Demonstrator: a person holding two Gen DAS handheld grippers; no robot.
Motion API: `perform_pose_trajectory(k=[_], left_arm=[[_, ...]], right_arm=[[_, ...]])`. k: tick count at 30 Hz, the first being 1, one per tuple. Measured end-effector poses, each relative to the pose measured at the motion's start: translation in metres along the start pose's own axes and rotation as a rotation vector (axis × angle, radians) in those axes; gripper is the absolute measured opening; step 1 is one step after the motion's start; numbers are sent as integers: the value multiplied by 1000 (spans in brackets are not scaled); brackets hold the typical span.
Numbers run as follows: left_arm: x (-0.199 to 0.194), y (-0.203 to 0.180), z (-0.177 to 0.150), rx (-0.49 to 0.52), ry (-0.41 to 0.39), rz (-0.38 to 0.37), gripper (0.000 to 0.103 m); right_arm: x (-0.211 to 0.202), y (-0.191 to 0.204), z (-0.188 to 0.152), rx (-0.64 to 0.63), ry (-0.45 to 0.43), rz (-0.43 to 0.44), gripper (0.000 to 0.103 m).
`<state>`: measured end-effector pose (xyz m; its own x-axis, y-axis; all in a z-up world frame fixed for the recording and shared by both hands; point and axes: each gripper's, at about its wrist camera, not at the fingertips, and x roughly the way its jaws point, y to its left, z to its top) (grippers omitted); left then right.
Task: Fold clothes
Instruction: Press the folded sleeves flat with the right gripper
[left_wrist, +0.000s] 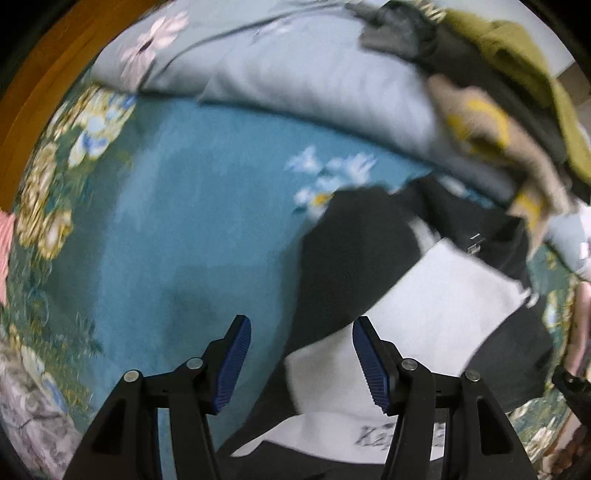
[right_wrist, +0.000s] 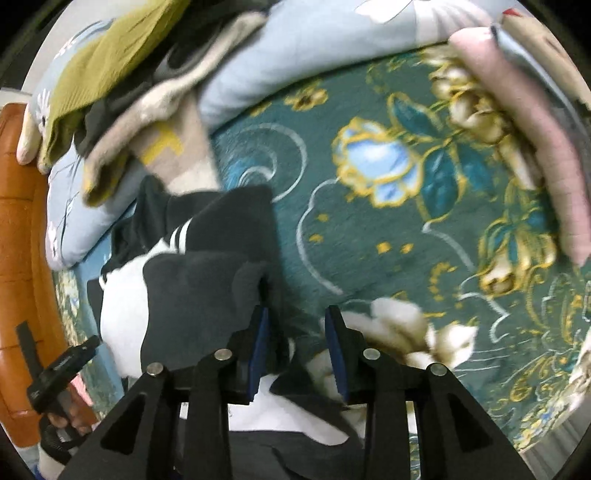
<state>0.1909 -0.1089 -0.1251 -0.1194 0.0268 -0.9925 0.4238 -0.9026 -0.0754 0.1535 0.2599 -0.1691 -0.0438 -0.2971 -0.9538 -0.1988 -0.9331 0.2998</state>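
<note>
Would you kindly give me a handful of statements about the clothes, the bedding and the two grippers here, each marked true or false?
1. The black-and-white garment lies on a plain white sheet. False: it lies on a teal floral blanket.
2. The left gripper has open jaws with nothing clamped between them. True.
3. An olive-green garment sits on top of the pile of unfolded clothes. True.
4. The right gripper points at bare floor. False: it hangs over the edge of the black-and-white garment and the blanket.
5. A folded pink cloth lies on the blanket in the right wrist view. True.
</note>
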Motion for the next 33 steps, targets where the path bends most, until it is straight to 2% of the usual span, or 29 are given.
perform_pose_trajectory(k=[3, 7, 9, 11, 15, 21, 28, 33], left_arm=[[-9, -16, 18, 78, -14, -50, 62], [3, -39, 28, 189, -8, -78, 62], [17, -38, 34, 220, 0, -67, 62], [27, -36, 38, 285, 31, -54, 62], [53, -26, 38, 239, 69, -32, 62], [72, -26, 40, 223, 112, -20, 62], [44, -21, 26, 207, 79, -62, 62], [19, -7, -6, 192, 59, -76, 70]], right_arm=[[-2, 18, 4, -25, -13, 38, 33], [7, 66, -6, -203, 33, 100, 35], [15, 76, -10, -278, 35, 82, 40], [24, 65, -7, -226, 26, 59, 40], [38, 36, 1, -62, 23, 70, 40], [60, 33, 5, -34, 63, 52, 40], [36, 33, -2, -14, 35, 37, 40], [17, 33, -29, -40, 39, -9, 43]])
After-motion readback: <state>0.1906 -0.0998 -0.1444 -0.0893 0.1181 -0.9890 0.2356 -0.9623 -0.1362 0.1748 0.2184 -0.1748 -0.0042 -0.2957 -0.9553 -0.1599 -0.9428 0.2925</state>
